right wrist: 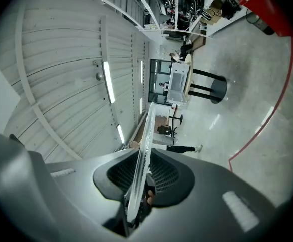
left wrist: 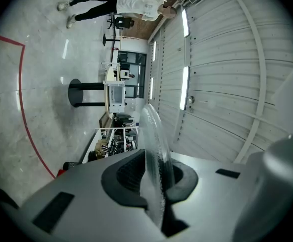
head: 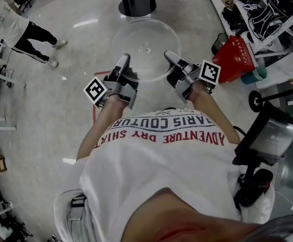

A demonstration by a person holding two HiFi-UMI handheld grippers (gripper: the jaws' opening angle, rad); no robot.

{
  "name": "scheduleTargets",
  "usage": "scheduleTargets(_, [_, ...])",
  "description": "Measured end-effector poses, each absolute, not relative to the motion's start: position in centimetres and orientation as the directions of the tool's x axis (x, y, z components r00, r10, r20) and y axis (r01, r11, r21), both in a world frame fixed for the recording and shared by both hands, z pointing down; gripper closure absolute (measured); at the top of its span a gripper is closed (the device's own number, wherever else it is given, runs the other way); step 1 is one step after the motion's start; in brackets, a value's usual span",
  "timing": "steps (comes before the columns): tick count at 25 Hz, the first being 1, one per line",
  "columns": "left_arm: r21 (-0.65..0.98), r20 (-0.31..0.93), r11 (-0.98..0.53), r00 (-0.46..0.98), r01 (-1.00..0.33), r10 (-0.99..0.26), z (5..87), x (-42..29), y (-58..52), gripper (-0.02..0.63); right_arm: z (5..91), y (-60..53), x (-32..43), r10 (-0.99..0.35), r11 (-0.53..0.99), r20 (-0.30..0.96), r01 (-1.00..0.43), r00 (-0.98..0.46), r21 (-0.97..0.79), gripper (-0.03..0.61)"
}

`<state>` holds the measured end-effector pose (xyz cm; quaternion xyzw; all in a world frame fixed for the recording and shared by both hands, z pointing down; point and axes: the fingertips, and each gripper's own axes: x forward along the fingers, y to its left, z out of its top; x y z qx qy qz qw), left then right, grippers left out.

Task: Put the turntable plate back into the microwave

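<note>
The carrying step is in hand: the round clear glass turntable plate (head: 145,48) hangs level above the grey floor (head: 86,39), spanning the gap between the two claws. The left claw (head: 123,60) pinches one side of its rim and the right claw (head: 169,56) pinches the opposite side. No microwave is in sight, so I'd judge the next move is carrying it there, both grips even and the plate flat

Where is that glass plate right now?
Head view, centre top: the glass plate hangs over the floor, left gripper clamping its left rim, right gripper its right.
</note>
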<state>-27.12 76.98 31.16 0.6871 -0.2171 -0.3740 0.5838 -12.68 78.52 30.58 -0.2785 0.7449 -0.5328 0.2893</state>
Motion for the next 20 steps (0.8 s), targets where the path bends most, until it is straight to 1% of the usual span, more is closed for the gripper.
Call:
scheduleTargets(5, [0.965,-0.26,-0.221,0.643,0.142,-0.721,30.9,-27.0,76.5,0.588,30.8,78.3,-12.6,-0.743,0.245,-0.104,-0.125,-0.661,-0.961,0.541])
scheduleTargets(9, [0.969,-0.245,-0.205,0.664,0.138,-0.707,31.2,-25.9,73.8,0.588,31.2,75.9,-11.4,-0.765,0.225,-0.098,-0.122,-0.636,-0.967,0.543])
scheduleTargets(15, [0.976,-0.217,-0.175,0.682,0.131,-0.698,33.4,-20.5,67.0,0.588,33.6,69.3,-6.0,-0.781,0.201,-0.091,-0.111,-0.617,-0.973,0.543])
scheduleTargets(20, [0.979,-0.2,-0.163,0.682,0.119,-0.703,35.5,-14.4,57.5,0.588,35.8,59.8,0.0,-0.781,0.184,-0.093,-0.086,-0.617,-0.979,0.543])
